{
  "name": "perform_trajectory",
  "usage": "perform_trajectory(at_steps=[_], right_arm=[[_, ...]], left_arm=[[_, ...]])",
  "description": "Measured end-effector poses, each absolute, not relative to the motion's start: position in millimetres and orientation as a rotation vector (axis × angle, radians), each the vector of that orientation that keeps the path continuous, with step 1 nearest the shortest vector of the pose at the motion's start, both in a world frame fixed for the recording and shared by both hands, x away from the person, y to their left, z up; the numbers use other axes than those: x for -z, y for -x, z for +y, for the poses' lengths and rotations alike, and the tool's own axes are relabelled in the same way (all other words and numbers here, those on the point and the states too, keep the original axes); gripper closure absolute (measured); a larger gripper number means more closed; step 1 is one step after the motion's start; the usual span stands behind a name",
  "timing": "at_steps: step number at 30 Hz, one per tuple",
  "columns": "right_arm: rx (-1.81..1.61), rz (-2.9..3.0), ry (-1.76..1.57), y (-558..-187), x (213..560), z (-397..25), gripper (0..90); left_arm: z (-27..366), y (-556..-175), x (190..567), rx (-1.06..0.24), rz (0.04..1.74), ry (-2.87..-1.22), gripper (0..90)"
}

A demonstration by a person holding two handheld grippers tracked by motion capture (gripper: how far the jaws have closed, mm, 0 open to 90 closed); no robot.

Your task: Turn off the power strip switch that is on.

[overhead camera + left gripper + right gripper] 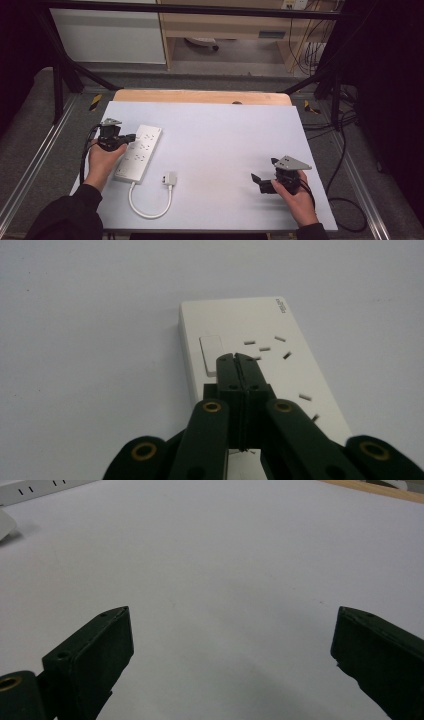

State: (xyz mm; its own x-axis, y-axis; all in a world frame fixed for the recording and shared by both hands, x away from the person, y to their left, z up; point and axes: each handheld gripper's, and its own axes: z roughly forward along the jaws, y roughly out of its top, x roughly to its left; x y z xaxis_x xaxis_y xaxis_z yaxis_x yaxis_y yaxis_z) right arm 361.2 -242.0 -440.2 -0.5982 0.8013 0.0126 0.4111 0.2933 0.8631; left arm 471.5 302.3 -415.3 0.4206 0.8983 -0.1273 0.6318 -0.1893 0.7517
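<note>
One power strip, mostly cut off.

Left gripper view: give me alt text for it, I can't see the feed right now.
The left gripper, its two black jaws pressed shut with nothing between them, is over a flat white plastic power strip, tips beside the strip's white rocker switch. The strip lies on a pale grey table surface.
</note>
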Motion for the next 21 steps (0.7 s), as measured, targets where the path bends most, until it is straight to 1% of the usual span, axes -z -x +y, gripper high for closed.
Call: perform_trajectory(at_steps=[9,14,19,21], right_arm=[[-1.238,2.143,-1.088,-361.1,440.2,-242.0,4.0],[-1.239,2.144,-1.084,-361.1,440.2,-242.2,4.0],[-1.234,2.148,-1.08,-361.3,440.3,-241.9,3.9],[-1.234,2.149,-1.081,-361.2,440.3,-241.4,3.9]], left_arm=[[298.1,-468.3,410.6,-0.455,1.282,-1.884,89.3],[294.8,-465.8,408.2,-0.459,1.274,-1.896,81.1],[291.9,-462.4,404.4,-0.461,1.265,-1.898,69.6],[290.1,-461.7,403.5,-0.466,1.266,-1.89,62.2]])
